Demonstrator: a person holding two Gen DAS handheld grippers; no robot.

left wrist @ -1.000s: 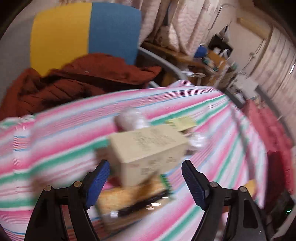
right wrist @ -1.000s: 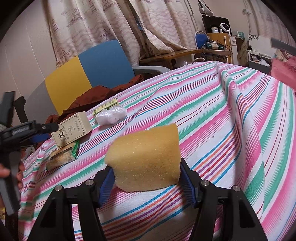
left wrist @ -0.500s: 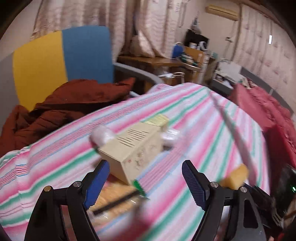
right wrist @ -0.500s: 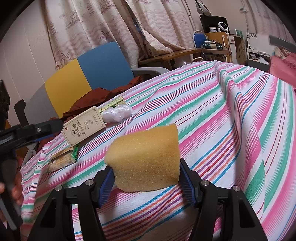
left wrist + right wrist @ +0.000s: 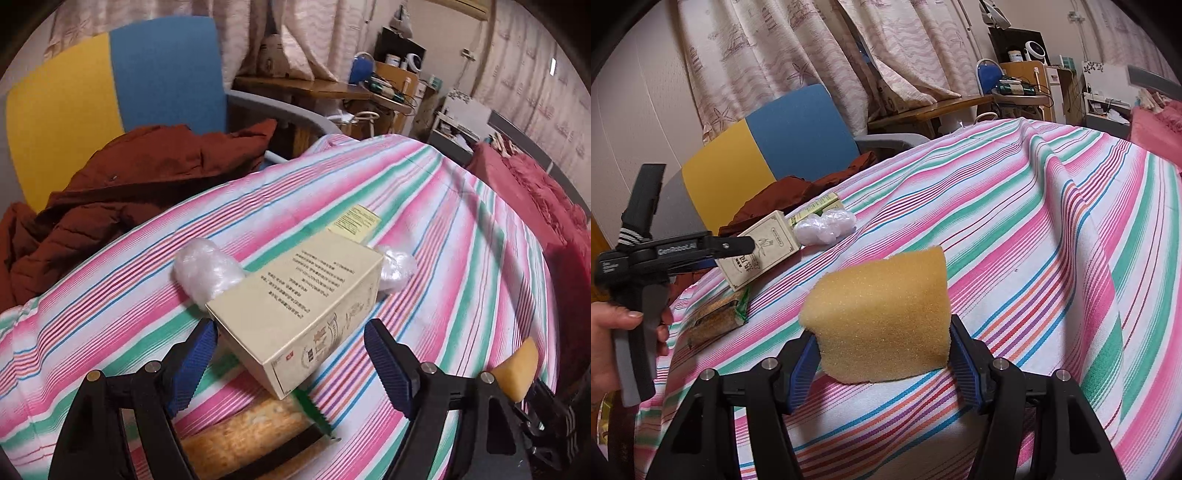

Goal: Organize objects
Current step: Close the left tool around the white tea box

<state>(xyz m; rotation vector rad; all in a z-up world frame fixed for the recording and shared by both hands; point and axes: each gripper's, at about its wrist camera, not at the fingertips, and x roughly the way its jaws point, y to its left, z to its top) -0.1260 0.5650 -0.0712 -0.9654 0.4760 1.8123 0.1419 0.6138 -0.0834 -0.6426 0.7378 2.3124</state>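
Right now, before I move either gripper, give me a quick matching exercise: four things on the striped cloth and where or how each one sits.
Things:
1. sponge
2. beige box
3. cracker packet
4. clear plastic bundle

States:
a. lying flat on the cloth, nearest the table edge, under the left gripper
b. lifted off the cloth, between open pads
c. squeezed in the right gripper
d. resting on the cloth beside a yellow-green box

Pairs: 1-c, 2-b, 3-a, 4-d
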